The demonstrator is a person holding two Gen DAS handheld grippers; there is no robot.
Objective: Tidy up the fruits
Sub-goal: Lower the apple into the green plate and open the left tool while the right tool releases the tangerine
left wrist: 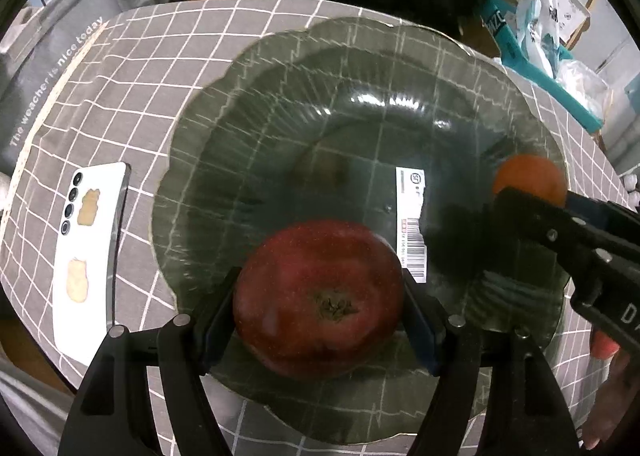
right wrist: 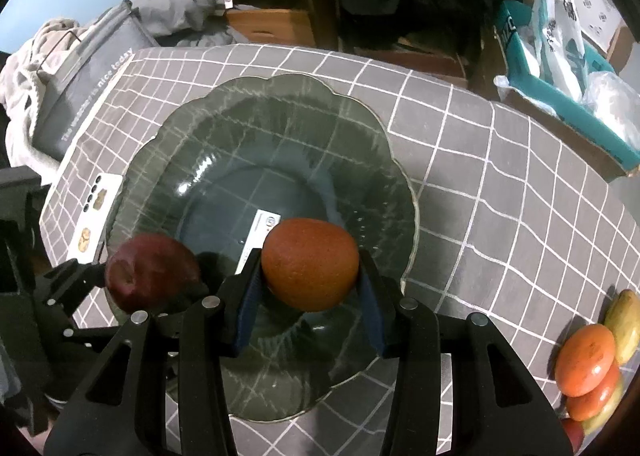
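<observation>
Filling most of both views is a table (right wrist: 500, 192) under a grey cloth with a white grid. On it, centre frame, sits a large dark green glass plate (right wrist: 360, 128) with a scalloped rim and a barcode label (left wrist: 412, 216) showing through its middle. A white phone (left wrist: 90, 256) lies face down just beside the plate, at the left of the left wrist view.

You hold both fruits above the plate. Your left hand-held gripper (left wrist: 320, 304) pinches a dark red apple (left wrist: 318, 296) at the lower centre of its view, one pad on each side, the dried blossom end facing the camera. Your right hand-held gripper (right wrist: 310, 276) pinches an orange (right wrist: 310, 268) at the lower centre of its view, its skin dimpled and matte. In the right wrist view the apple sits just left of the orange, near but apart.

The step looks like setting both fruits down on the plate. To do it well, lower each until it rests on the glass before you loosen the pads, since round fruit will likely roll on the sloped, glossy surface. Keep the two apart so neither knocks the other.

More fruit (right wrist: 588, 360), orange-red and yellow-green, waits on the table at the lower right edge of the right wrist view.
</observation>
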